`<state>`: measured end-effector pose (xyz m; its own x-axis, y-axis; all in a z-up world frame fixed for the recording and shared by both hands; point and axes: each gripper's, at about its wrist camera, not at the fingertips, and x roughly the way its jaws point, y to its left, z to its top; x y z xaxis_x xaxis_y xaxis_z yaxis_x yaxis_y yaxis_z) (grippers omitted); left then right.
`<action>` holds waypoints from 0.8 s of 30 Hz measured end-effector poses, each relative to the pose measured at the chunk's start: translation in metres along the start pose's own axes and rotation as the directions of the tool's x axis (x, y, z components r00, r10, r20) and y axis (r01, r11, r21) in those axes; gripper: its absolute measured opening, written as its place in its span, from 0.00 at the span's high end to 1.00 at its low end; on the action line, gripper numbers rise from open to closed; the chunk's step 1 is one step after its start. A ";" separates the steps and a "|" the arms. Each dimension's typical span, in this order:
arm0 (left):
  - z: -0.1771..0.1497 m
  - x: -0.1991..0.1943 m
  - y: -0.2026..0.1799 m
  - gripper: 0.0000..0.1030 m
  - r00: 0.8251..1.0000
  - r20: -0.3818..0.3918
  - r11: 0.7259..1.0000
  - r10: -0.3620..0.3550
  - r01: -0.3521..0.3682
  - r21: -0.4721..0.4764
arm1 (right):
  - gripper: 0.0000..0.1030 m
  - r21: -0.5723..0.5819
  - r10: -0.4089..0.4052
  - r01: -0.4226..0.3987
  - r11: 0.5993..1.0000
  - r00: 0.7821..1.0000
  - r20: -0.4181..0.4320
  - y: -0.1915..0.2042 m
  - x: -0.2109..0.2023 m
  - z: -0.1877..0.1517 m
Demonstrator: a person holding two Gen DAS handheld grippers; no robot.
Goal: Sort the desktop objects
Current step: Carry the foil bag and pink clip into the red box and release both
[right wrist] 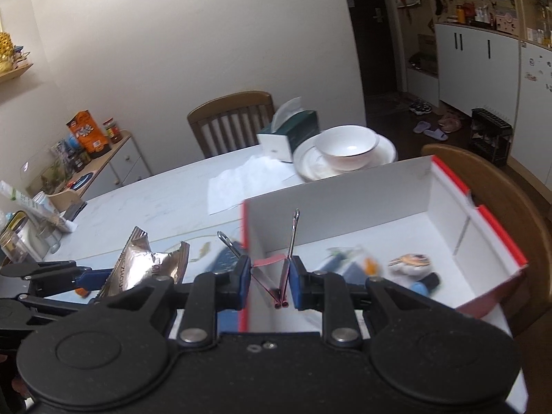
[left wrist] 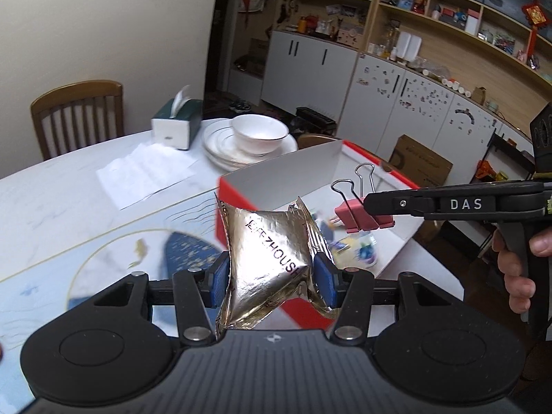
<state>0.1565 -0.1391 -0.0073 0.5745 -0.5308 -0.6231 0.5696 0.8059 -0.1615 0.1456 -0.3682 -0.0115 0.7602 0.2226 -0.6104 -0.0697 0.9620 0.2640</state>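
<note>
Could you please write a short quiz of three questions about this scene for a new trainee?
1. True or false: the left hand-held gripper holds a foil packet.
2. What does the right hand-held gripper hold? A) pink binder clip B) bowl C) tissue box
3. Fill in: the red and white box on the table is open and ____ empty.

Key: 1 true; 2 A; 3 not

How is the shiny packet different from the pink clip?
The foil packet is silvery, crinkled and soft; the binder clip is pink, hard, with wire handles. The left gripper holds the packet; the right gripper holds the clip. Both are lifted near the red-and-white box.
</note>
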 end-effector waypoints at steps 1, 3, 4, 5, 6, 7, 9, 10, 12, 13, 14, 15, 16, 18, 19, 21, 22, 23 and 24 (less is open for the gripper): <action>0.002 0.004 -0.005 0.51 1.000 -0.001 1.000 -0.003 0.003 0.005 | 0.78 0.002 -0.003 0.003 1.000 1.000 0.002 -0.006 -0.001 0.001; 0.007 0.011 -0.016 0.51 1.000 -0.002 1.000 -0.007 0.007 0.017 | 0.78 0.005 -0.009 0.009 1.000 1.000 0.005 -0.018 -0.004 0.002; 0.009 0.015 -0.021 0.51 1.000 -0.003 1.000 -0.009 0.009 0.022 | 0.78 0.006 -0.012 0.012 1.000 1.000 0.007 -0.023 -0.004 0.003; 0.011 0.018 -0.025 0.51 1.000 -0.004 1.000 -0.011 0.011 0.026 | 0.78 0.009 -0.014 0.014 1.000 1.000 0.008 -0.028 -0.005 0.003; 0.012 0.021 -0.029 0.51 1.000 -0.005 0.999 -0.013 0.013 0.031 | 0.78 0.012 -0.017 0.016 1.000 1.000 0.009 -0.033 -0.005 0.004; 0.014 0.024 -0.034 0.51 1.000 -0.006 0.999 -0.014 0.014 0.035 | 0.78 0.014 -0.017 0.017 1.000 1.000 0.010 -0.038 -0.006 0.004; 0.018 0.031 -0.042 0.51 1.000 -0.009 0.999 -0.016 0.016 0.042 | 0.78 0.015 -0.019 0.019 1.000 1.000 0.013 -0.046 -0.008 0.005; 0.019 0.035 -0.046 0.51 1.000 -0.010 0.999 -0.017 0.018 0.045 | 0.78 0.016 -0.019 0.019 1.000 1.000 0.015 -0.051 -0.008 0.006; 0.023 0.042 -0.054 0.51 1.000 -0.015 0.998 -0.018 0.019 0.052 | 0.78 0.017 -0.021 0.021 1.000 1.000 0.019 -0.060 -0.010 0.007; 0.025 0.045 -0.058 0.51 1.000 -0.017 0.998 -0.019 0.020 0.057 | 0.78 0.018 -0.023 0.023 1.000 1.000 0.020 -0.065 -0.010 0.008; 0.026 0.049 -0.062 0.51 1.000 -0.019 0.998 -0.019 0.021 0.062 | 0.78 0.020 -0.024 0.024 1.000 1.000 0.020 -0.070 -0.011 0.009; 0.028 0.053 -0.066 0.51 1.000 -0.022 0.997 -0.020 0.021 0.068 | 0.78 0.023 -0.026 0.026 0.999 0.999 0.021 -0.074 -0.011 0.009; 0.030 0.056 -0.069 0.51 0.999 -0.024 0.997 -0.021 0.023 0.073 | 0.78 0.024 -0.030 0.029 0.999 0.999 0.021 -0.078 -0.011 0.010; 0.033 0.063 -0.077 0.51 0.999 -0.028 0.996 -0.025 0.027 0.085 | 0.78 0.029 -0.038 0.037 0.999 0.999 0.021 -0.087 -0.010 0.010; 0.035 0.067 -0.080 0.51 0.999 -0.031 0.995 -0.027 0.029 0.092 | 0.78 0.032 -0.041 0.041 0.999 0.999 0.021 -0.091 -0.010 0.010; 0.038 0.074 -0.085 0.51 0.999 -0.038 0.994 -0.030 0.034 0.104 | 0.78 0.034 -0.050 0.049 0.998 0.999 0.020 -0.099 -0.009 0.010; 0.039 0.078 -0.087 0.51 0.999 -0.043 0.993 -0.033 0.037 0.109 | 0.78 0.036 -0.054 0.053 0.998 0.998 0.018 -0.102 -0.009 0.010; 0.041 0.083 -0.089 0.51 0.998 -0.048 0.993 -0.032 0.038 0.114 | 0.78 0.038 -0.058 0.057 0.998 0.998 0.017 -0.105 -0.007 0.011; 0.042 0.087 -0.091 0.51 0.998 -0.052 0.992 -0.031 0.037 0.120 | 0.78 0.037 -0.060 0.059 0.998 0.998 0.014 -0.108 -0.006 0.011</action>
<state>0.1797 -0.2695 -0.0146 0.5250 -0.5412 -0.6569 0.6567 0.7485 -0.0918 0.1555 -0.4746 -0.0285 0.7719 0.1622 -0.6147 -0.0002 0.9670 0.2549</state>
